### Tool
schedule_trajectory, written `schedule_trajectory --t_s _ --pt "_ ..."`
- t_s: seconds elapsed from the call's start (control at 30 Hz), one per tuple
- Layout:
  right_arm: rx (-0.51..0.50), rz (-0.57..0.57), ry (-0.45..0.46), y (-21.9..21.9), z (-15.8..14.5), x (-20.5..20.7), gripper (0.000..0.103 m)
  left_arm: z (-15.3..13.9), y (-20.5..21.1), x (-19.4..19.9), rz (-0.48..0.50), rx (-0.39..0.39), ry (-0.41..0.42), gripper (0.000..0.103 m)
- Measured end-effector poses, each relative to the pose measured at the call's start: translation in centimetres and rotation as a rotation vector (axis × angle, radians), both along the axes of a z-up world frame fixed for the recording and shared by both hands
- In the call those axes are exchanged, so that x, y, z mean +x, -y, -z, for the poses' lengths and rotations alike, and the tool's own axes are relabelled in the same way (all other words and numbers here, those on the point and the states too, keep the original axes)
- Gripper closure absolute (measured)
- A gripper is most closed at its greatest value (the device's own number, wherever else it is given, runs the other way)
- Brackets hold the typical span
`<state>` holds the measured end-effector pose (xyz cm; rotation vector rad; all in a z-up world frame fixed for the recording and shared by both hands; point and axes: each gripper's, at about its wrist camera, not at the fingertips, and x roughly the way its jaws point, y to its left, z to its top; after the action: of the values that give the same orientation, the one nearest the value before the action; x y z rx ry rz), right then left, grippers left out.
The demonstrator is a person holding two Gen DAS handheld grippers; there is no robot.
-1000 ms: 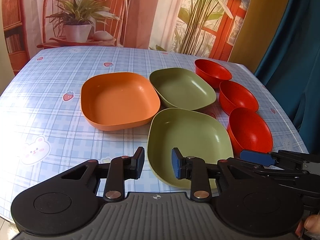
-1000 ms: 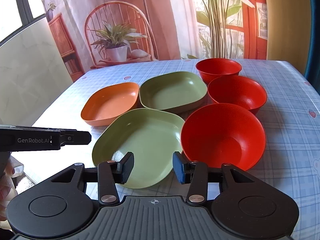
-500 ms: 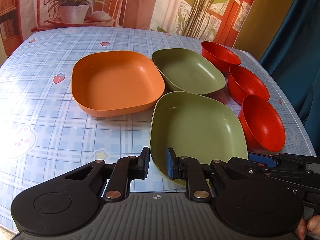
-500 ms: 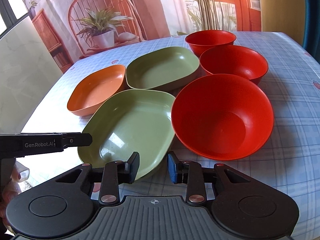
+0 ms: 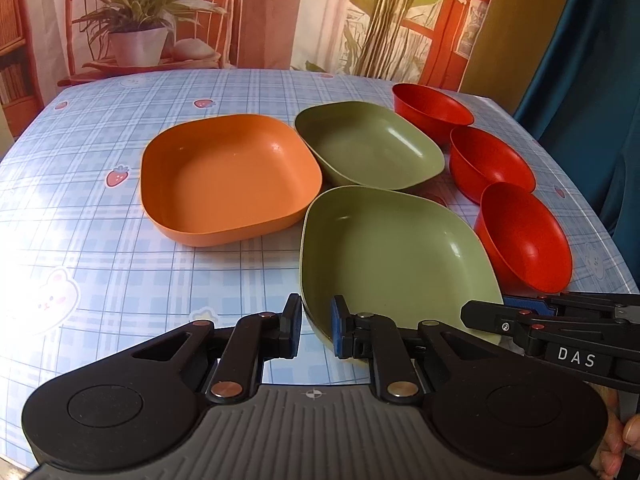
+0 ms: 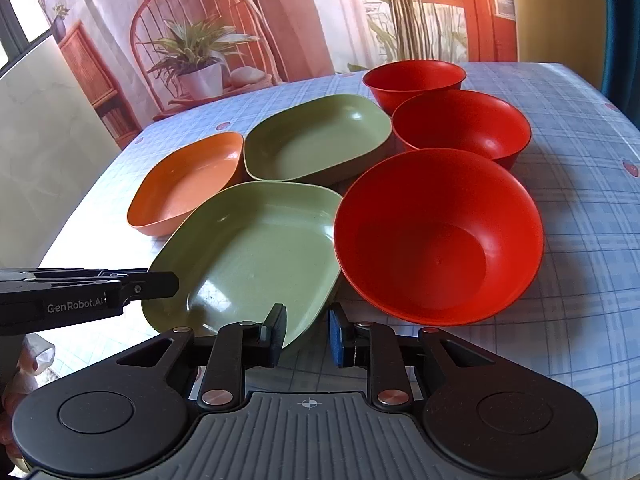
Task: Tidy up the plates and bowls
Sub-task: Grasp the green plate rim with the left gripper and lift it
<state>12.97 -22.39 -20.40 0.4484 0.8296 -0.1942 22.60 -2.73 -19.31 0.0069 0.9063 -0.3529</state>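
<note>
Judging from how things lie, the sorting has barely begun: nothing is stacked, and all six pieces sit singly on the table (image 5: 120, 264). The orange plate (image 5: 230, 178) lies at centre left of the left view, the far green plate (image 5: 370, 146) just right of it, and the near green plate (image 5: 394, 258) at lower centre. Three red bowls run down the right edge: the far bowl (image 5: 432, 108), the middle bowl (image 5: 490, 162) and the near bowl (image 5: 524, 236). The left claw (image 5: 316, 326) is pinching the near green plate's rim at its nearest corner, one pad outside, one inside. The right claw (image 6: 306, 330) has just been closing; its pads sit close together, and the same plate's other near corner reaches its left pad, but whether they press on it I cannot tell. Every plate and bowl remains to be gathered.
</note>
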Motion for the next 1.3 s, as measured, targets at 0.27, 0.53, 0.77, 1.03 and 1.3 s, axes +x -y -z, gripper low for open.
schedule_trajectory --t_s 0.27,0.53,0.77,1.03,1.3 --pt "-0.022 -0.017 0.022 -0.6 -0.9 0.0 0.082 -1.2 -0.9 -1.1 -0.016 -0.009 0.032 0.086" --pt "-0.046 -0.035 0.042 -1.1 -1.9 0.4 0.082 -2.8 -1.4 -1.8 -0.037 -0.032 0.068 0.086" --pt "-0.06 -0.051 0.054 -1.3 -2.5 0.8 0.082 -3.7 -1.9 -2.1 -0.053 -0.055 0.09 0.086" --pt "-0.077 -0.073 0.068 -1.6 -3.4 1.6 0.082 -4.4 -2.6 -2.2 -0.077 -0.071 0.109 0.086" --pt "-0.096 -0.103 0.089 -1.7 -4.2 3.1 0.082 -5.0 -3.1 -2.0 -0.112 -0.085 0.125 0.085"
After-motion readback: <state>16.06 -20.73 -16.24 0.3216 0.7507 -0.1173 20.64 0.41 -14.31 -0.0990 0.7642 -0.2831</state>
